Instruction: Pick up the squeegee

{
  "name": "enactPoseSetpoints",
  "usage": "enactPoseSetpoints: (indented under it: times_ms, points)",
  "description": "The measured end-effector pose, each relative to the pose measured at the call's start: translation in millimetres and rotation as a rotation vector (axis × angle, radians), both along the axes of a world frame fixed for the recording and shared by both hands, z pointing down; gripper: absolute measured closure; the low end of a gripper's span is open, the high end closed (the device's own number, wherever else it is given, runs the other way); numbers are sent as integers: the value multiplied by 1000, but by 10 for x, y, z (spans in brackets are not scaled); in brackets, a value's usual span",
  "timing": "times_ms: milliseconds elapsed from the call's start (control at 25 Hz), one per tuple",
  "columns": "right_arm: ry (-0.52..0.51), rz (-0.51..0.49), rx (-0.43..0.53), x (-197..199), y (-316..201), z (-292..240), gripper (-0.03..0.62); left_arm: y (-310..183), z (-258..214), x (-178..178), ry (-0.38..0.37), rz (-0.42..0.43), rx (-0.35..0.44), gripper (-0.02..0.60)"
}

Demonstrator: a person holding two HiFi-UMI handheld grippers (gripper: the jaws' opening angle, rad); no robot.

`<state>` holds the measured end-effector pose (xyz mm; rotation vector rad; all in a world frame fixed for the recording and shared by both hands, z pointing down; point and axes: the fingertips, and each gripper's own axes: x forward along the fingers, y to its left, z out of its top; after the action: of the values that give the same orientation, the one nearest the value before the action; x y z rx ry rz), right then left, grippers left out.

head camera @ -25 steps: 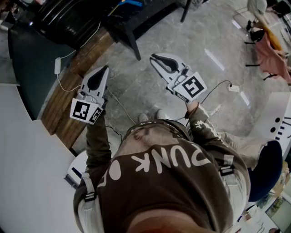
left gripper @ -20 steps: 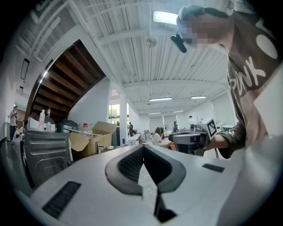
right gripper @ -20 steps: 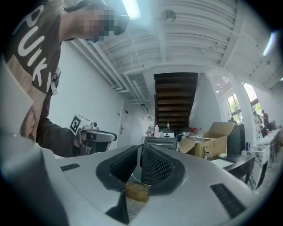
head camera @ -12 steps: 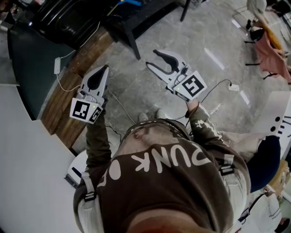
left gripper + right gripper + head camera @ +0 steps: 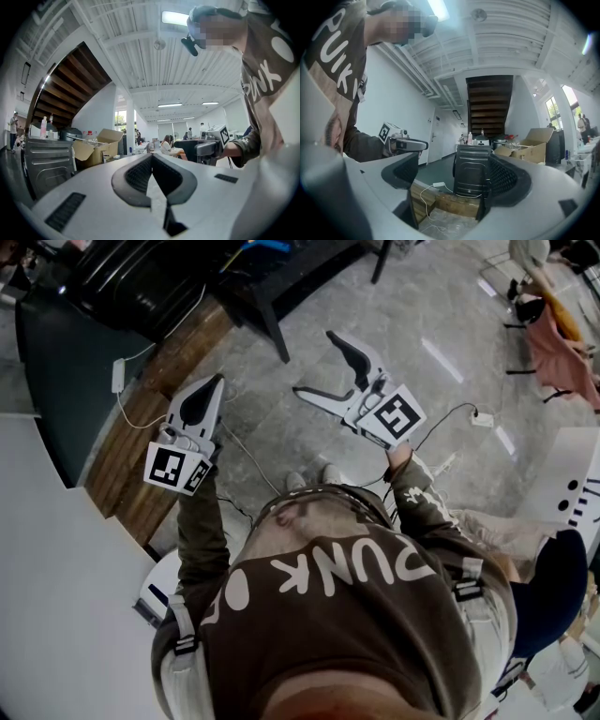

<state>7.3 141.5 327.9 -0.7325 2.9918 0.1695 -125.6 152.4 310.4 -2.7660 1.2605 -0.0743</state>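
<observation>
Plainly, nothing is in hand yet. The left gripper [image 5: 218,381] points level with its jaws pressed together and nothing between them. The right gripper [image 5: 313,362], just to its right and also level, has its jaws opening. They are already spread wide, with only air between the pads, and its own view shows floor and furniture through the gap.

Below and ahead of both grippers lies grey stone floor [image 5: 422,306]. Ahead and to the left of the left gripper runs a strip of wooden boards [image 5: 155,427] carrying a white power adapter [image 5: 119,376] and its cable. Beyond the boards, straight ahead of the right gripper, stands a black ribbed case [image 5: 471,176]. The small items behind its top may be bottles, but they are too small to be sure. An open cardboard box [image 5: 529,149] sits to the right of the case, and a dark staircase [image 5: 490,101] rises farther back.

No view shows the squeegee, so where it lies cannot be told. Its direction from either gripper, the run of its long axis and which hand is nearer all stay unsettled. Judging by the spreading jaws, the right gripper is the one being readied for the pick.
</observation>
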Motion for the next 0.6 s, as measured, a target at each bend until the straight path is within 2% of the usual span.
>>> enactPoseSetpoints:
  times_ms: [240, 600]
  points:
    - [41, -7, -21, -3, 0, 96, 11, 2, -1, 25, -2, -1, -3, 580]
    - [21, 15, -10, 114, 4, 73, 0, 30, 2, 125, -8, -4, -2, 580]
